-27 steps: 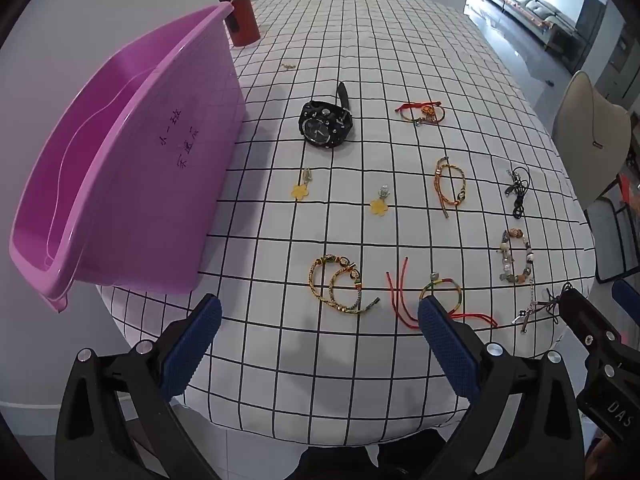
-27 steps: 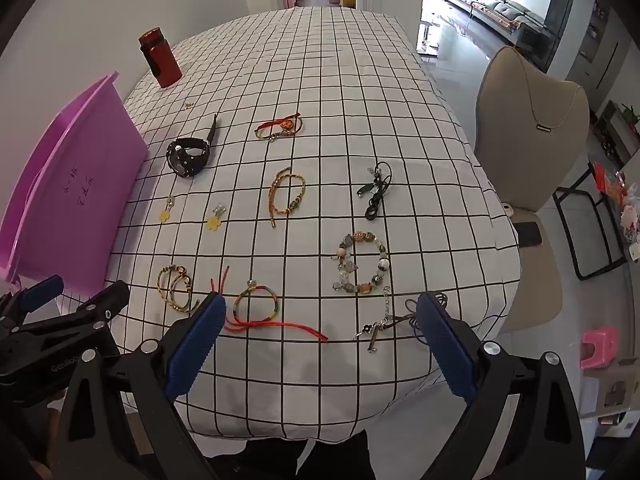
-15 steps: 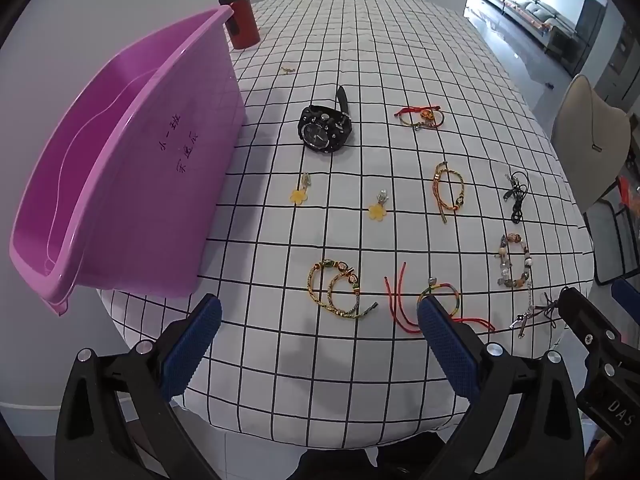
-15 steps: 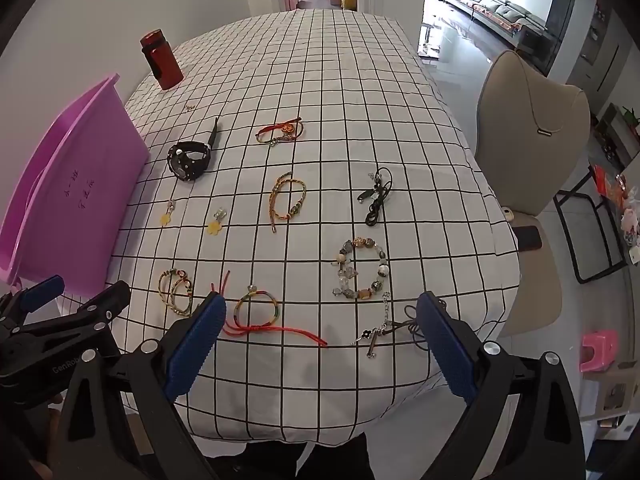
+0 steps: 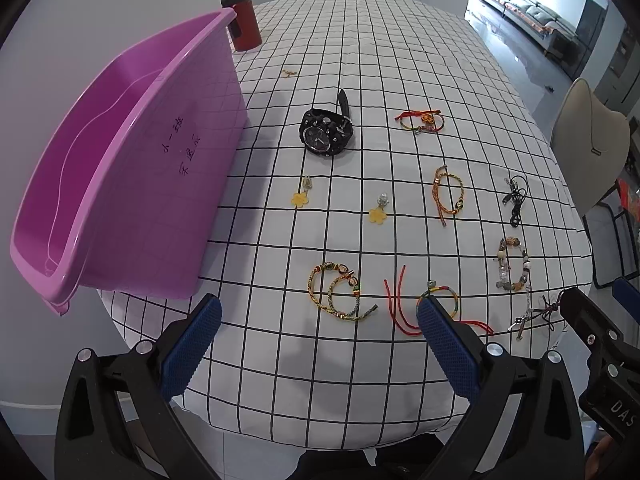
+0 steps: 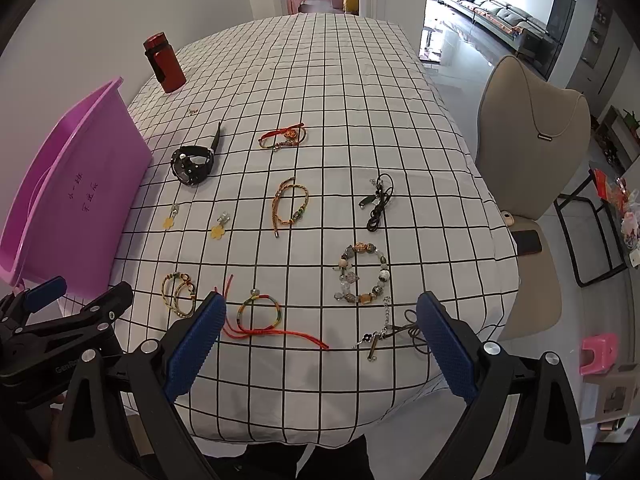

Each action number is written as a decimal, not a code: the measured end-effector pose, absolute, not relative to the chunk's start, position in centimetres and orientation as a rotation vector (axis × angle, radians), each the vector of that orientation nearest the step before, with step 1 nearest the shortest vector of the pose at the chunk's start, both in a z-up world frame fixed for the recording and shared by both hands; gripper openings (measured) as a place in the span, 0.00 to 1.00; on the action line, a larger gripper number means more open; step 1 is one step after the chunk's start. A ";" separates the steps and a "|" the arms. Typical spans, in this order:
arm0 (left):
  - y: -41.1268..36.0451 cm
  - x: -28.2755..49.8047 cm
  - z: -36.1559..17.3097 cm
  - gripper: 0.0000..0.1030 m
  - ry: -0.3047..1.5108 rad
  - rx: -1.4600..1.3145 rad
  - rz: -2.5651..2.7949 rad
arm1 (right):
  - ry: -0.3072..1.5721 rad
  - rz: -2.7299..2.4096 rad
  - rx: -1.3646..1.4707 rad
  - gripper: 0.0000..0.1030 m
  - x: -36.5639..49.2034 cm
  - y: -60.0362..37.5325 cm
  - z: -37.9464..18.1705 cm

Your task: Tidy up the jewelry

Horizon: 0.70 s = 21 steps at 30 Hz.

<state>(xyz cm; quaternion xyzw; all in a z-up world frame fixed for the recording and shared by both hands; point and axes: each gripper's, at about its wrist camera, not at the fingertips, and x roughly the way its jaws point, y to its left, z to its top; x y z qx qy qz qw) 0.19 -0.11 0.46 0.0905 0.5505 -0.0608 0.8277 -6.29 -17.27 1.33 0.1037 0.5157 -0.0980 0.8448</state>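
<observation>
So far nothing is put away: the pink tub (image 5: 120, 184) on the left looks empty, & all the jewelry, like the black watch (image 5: 326, 136) & the bead bracelet (image 6: 362, 274), lies spread on the checked cloth (image 6: 340, 92). Both tongs, left gripper (image 5: 318, 344) & right gripper (image 6: 318, 342), hang wide open w/ nothing held, so I think every piece is left to do.

My view of a bright, open living space.
A beige chair (image 6: 532, 152) stands right of the table (image 6: 320, 80); a grey sofa (image 6: 500, 12) lines the far right, a white wall (image 6: 80, 20) rises left.
</observation>
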 end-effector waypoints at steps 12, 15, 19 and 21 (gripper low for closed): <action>0.1 -0.1 0.8 0.94 1.156 0.189 -0.128 | 1.079 -0.206 0.208 0.89 -6.5 -17.0 1.8; 0.1 -0.2 0.9 0.94 1.156 0.188 -0.130 | 1.078 -0.207 0.207 0.89 -6.5 -17.0 1.8; 0.1 -0.3 0.9 0.94 1.155 0.190 -0.133 | 1.078 -0.207 0.207 0.89 -6.5 -17.0 1.8; 0.1 -0.3 0.9 0.94 1.155 0.191 -0.134 | 1.079 -0.206 0.207 0.89 -6.5 -17.0 1.8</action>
